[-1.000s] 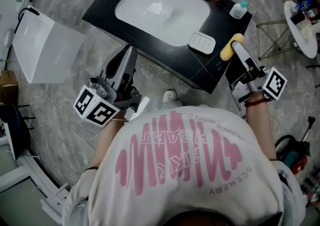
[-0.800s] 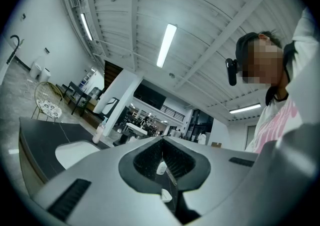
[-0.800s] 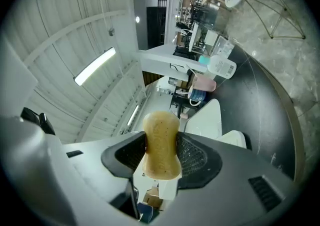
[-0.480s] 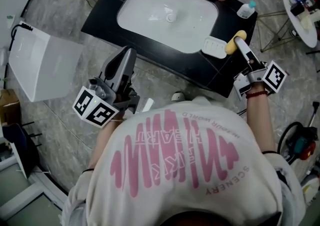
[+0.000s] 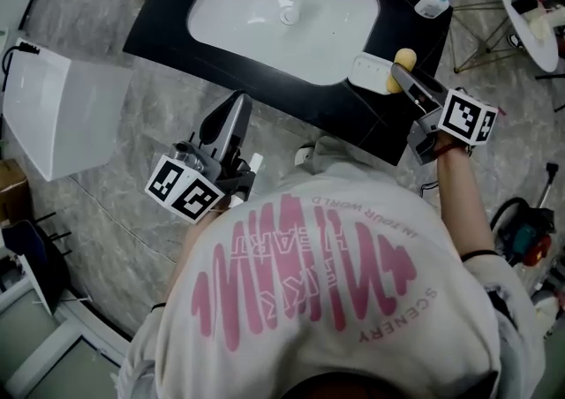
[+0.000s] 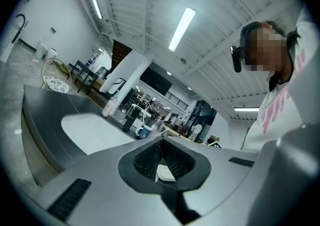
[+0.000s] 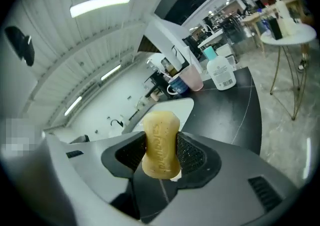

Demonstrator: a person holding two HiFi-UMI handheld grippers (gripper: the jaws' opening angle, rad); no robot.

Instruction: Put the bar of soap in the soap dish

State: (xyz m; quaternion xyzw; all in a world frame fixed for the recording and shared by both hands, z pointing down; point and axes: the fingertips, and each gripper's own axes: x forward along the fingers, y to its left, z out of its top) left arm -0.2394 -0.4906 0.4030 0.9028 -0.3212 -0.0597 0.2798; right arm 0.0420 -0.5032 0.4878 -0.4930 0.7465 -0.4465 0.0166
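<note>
I am pinching the yellow bar of soap [image 7: 161, 142] upright between the jaws of my right gripper [image 5: 404, 76]. It is hovering at the upper right of the head view, at the right end of the white soap dish [image 5: 365, 72] (contact unclear). My right arm is reaching forward over the black counter [image 5: 265, 81]. My left gripper [image 5: 231, 113] is hanging at centre left, its jaws pressed together on nothing.

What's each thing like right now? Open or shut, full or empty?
soap: gripped on end, not yet in the dish.
right hand-held gripper: shut on soap.
left hand-held gripper: shut, holding nothing.
soap dish: empty, beside the sink.
sink: empty.
bottle: upright, cap on.
</note>
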